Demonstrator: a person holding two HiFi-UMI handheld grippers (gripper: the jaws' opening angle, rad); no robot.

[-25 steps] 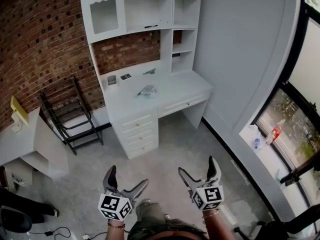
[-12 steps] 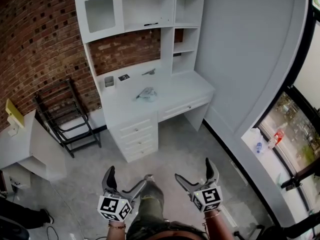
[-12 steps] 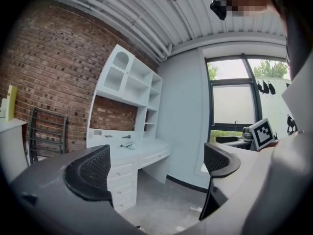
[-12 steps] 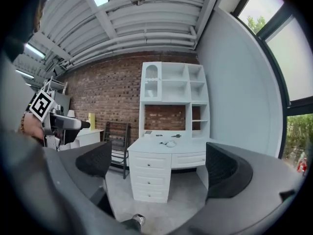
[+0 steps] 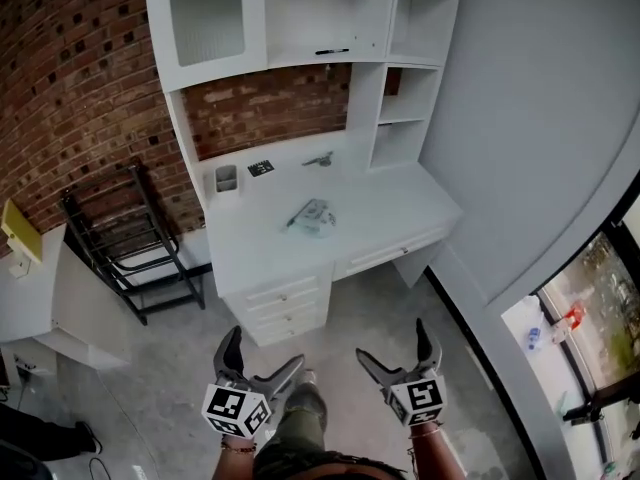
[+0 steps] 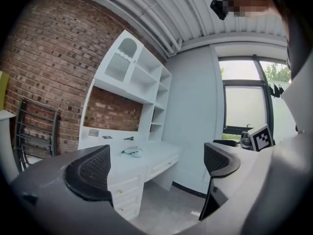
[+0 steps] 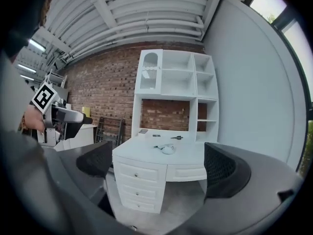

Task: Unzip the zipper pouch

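Observation:
The zipper pouch (image 5: 312,215), pale and see-through, lies in the middle of the white desk (image 5: 260,258); it is small in the left gripper view (image 6: 131,152) and the right gripper view (image 7: 167,149). My left gripper (image 5: 259,362) is held low over the floor, well short of the desk, jaws open and empty. To its right my right gripper (image 5: 398,348) is also open with nothing in it. The right gripper's marker cube (image 6: 260,138) shows at the right of the left gripper view.
A white hutch with shelves (image 5: 300,28) rises behind the desk against a brick wall. On the desk back stand a small cup (image 5: 226,179), a dark card (image 5: 261,168) and a small tool (image 5: 320,158). A black rack (image 5: 130,238) stands at left, drawers (image 5: 285,308) at the desk front.
The view has moved closer to the desk, which now looks larger and sits nearer the middle. Both grippers stay open and low in the frame.

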